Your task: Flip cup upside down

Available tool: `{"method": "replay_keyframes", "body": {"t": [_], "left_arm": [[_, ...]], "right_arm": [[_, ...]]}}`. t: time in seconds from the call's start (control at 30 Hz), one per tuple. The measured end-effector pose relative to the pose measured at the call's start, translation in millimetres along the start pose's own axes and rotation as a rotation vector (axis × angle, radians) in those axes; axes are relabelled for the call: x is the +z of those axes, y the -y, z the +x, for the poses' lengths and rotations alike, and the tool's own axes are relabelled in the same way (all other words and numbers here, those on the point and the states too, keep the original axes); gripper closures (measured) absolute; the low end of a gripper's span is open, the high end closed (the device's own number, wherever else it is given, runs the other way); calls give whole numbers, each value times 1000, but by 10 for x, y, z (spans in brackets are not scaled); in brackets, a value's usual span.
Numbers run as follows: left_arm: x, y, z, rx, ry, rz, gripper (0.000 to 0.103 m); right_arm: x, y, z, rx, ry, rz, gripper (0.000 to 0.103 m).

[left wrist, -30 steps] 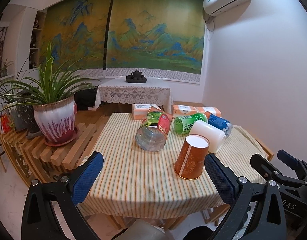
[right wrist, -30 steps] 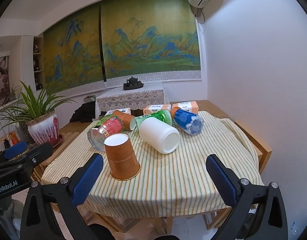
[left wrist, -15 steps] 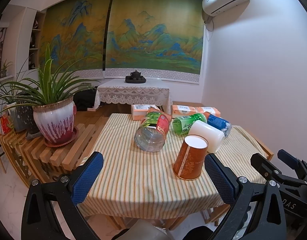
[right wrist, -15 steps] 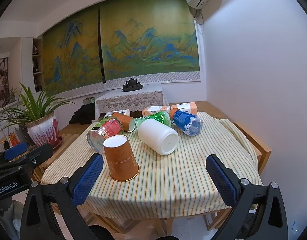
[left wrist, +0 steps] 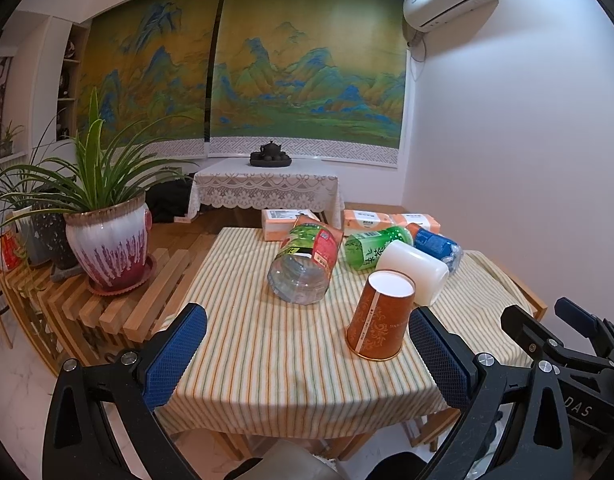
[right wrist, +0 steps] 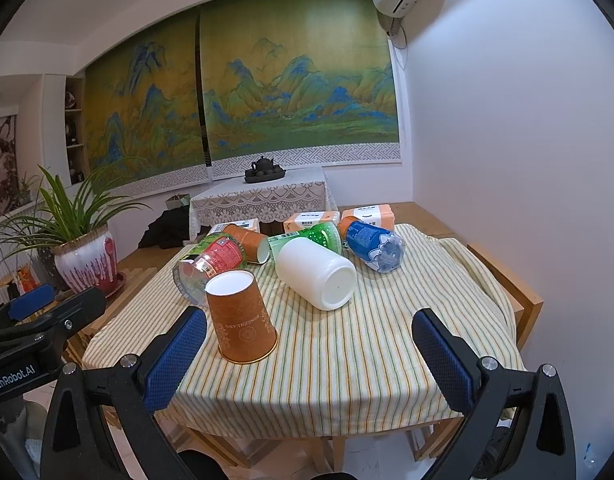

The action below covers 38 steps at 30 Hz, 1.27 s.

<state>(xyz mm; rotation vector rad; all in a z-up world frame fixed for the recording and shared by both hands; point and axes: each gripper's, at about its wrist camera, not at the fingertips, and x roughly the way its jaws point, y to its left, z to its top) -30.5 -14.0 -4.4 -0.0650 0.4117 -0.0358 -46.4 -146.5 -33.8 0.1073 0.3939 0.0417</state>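
An orange paper cup (left wrist: 381, 316) stands upside down on the striped tablecloth (left wrist: 267, 344), rim down and white base up; it also shows in the right wrist view (right wrist: 241, 316). My left gripper (left wrist: 307, 356) is open and empty, held before the table's near edge, the cup just inside its right finger. My right gripper (right wrist: 309, 354) is open and empty, the cup just inside its left finger. A second orange cup (right wrist: 249, 242) lies on its side behind.
A clear bottle with a red-green label (left wrist: 307, 264), a green bottle (left wrist: 371, 246), a blue bottle (right wrist: 373, 248) and a white jar (right wrist: 317, 272) lie on the table. Tissue packs (left wrist: 367, 220) sit at the far edge. A potted plant (left wrist: 107, 240) stands left on a slatted bench.
Both grippers have drifted slightly; the view has shifted a little. The cup stays upside down on the cloth, and both grippers stay open.
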Motion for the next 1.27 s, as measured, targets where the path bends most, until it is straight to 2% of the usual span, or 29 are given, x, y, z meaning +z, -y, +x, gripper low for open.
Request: {"method": "replay_keyframes", "body": {"t": [1.27], "left_arm": [[33,-23,30,3,15,7,1]], "right_arm": [[-4,12,5,1,-2,4,2]]}}
